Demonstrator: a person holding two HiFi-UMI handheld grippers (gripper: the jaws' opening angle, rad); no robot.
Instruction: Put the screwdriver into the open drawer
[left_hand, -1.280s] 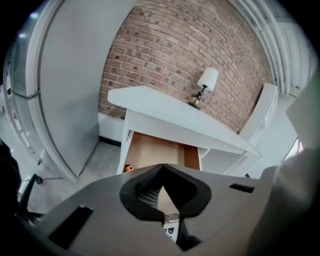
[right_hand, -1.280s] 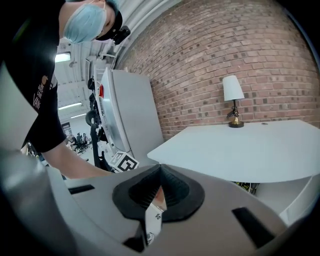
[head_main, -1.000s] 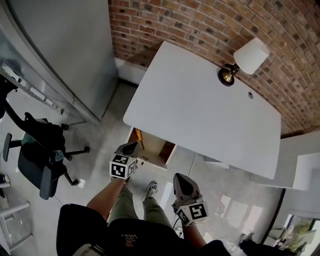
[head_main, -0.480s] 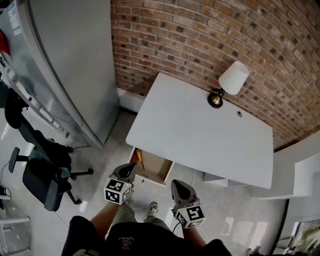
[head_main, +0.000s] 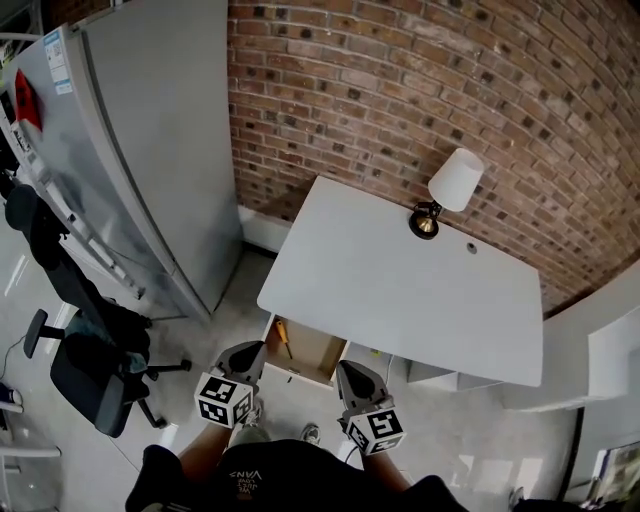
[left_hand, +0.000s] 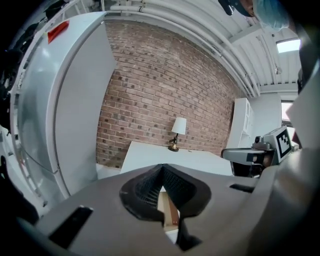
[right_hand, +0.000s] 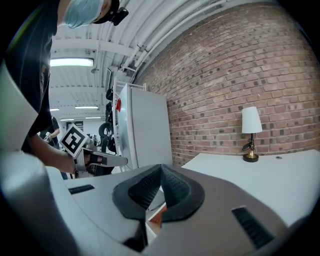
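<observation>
The open drawer (head_main: 318, 352) hangs under the white table's (head_main: 400, 275) near left edge. In it, along the left side, lies the screwdriver (head_main: 283, 338) with its orange handle. My left gripper (head_main: 250, 350) hovers just short of the drawer's left front corner, jaws shut and empty. My right gripper (head_main: 348, 368) sits at the drawer's right front corner, also shut on nothing. In the left gripper view the closed jaws (left_hand: 161, 167) point at the table, with the drawer's wood (left_hand: 169, 212) showing below them. The right gripper view shows its jaws (right_hand: 161, 168) closed.
A lamp (head_main: 447, 190) with a white shade stands at the table's far edge by the brick wall (head_main: 420, 90). A tall grey refrigerator (head_main: 140, 170) is on the left, and an office chair (head_main: 90, 365) stands on the floor beside it.
The head view has pulled up and back from the table. Both grippers have drawn back toward my body, the left one away from the drawer's edge. The screwdriver stays in the drawer.
</observation>
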